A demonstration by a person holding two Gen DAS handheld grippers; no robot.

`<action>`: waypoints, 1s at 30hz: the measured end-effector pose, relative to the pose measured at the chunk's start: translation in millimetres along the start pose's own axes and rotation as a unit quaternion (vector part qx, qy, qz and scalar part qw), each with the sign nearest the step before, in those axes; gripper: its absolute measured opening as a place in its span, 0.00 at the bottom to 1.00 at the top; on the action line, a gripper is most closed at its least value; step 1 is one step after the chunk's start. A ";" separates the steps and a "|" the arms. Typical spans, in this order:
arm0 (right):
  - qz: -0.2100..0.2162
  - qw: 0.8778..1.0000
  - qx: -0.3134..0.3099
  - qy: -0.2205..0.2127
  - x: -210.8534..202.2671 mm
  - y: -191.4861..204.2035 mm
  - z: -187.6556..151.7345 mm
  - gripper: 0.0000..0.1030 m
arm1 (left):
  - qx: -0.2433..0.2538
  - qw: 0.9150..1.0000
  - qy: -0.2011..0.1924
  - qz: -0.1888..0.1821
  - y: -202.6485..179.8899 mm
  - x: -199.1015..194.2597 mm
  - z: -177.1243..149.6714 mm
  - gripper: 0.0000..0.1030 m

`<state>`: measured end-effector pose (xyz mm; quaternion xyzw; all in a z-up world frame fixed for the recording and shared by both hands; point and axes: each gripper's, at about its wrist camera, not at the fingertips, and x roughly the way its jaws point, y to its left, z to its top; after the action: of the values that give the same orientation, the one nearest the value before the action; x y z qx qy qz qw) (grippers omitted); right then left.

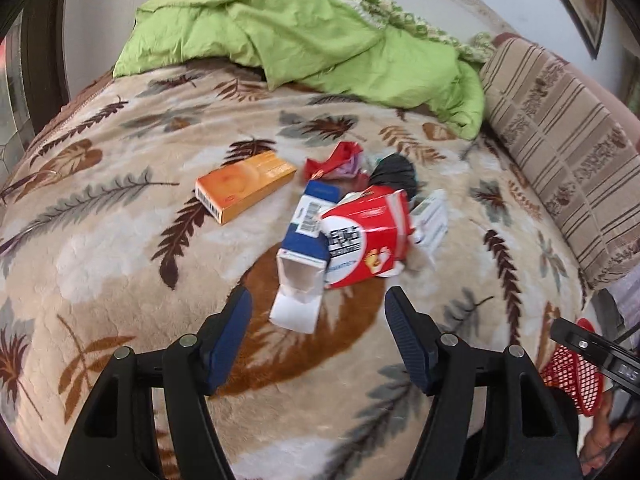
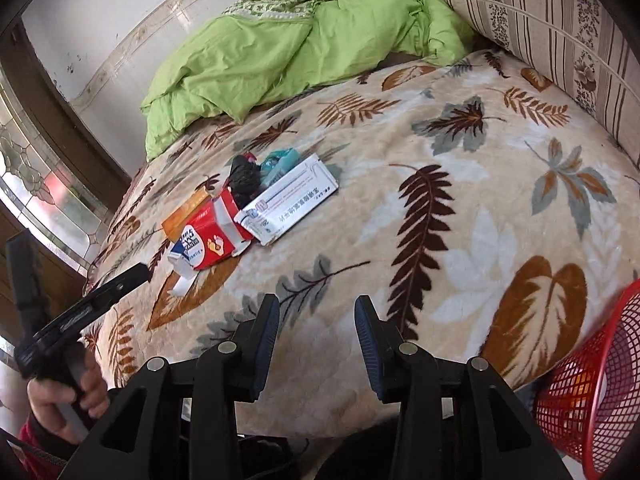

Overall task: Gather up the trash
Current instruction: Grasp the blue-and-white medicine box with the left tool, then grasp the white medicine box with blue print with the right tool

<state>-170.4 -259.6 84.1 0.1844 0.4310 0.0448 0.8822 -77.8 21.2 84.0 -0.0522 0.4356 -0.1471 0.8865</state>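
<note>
On the leaf-print blanket (image 2: 460,208) all the trash is uncollected, from the red carton (image 1: 368,236) and blue-and-white box (image 1: 304,236) down to the orange box (image 1: 244,186), while my left gripper (image 1: 318,312) and right gripper (image 2: 316,320) hang apart and empty, the red mesh basket (image 2: 592,392) waiting beside the bed.

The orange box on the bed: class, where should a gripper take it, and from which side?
Grip the orange box across its narrow width near the middle, coming from above. It lies flat on the blanket, apart from the pile, so both long edges are free; the open left gripper is nearer.
</note>
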 end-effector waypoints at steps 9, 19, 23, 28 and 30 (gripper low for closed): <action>-0.008 1.000 -0.012 0.004 -3.1 2.2 -5.1 0.40 | 0.003 0.999 0.005 0.037 8.9 53.2 14.2 0.62; -0.004 1.000 -0.019 0.018 5.1 9.2 -7.6 0.40 | -0.019 0.999 0.011 0.033 15.2 76.1 21.3 0.32; 0.002 1.000 -0.014 0.026 11.8 9.3 -2.7 0.40 | -0.033 0.998 0.013 0.042 26.5 55.3 9.2 0.32; 0.017 0.999 -0.005 0.041 30.7 15.7 16.3 0.48 | -0.033 0.998 0.006 0.055 29.0 34.6 -8.2 0.32; 0.023 0.999 0.007 0.049 44.6 20.2 31.8 0.49 | -0.033 0.998 0.011 0.056 29.5 38.1 -7.6 0.32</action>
<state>-116.2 -239.4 76.1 0.1977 0.4695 0.0708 0.8576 -55.4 37.9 44.0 -0.0549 0.4518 -0.0832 0.8865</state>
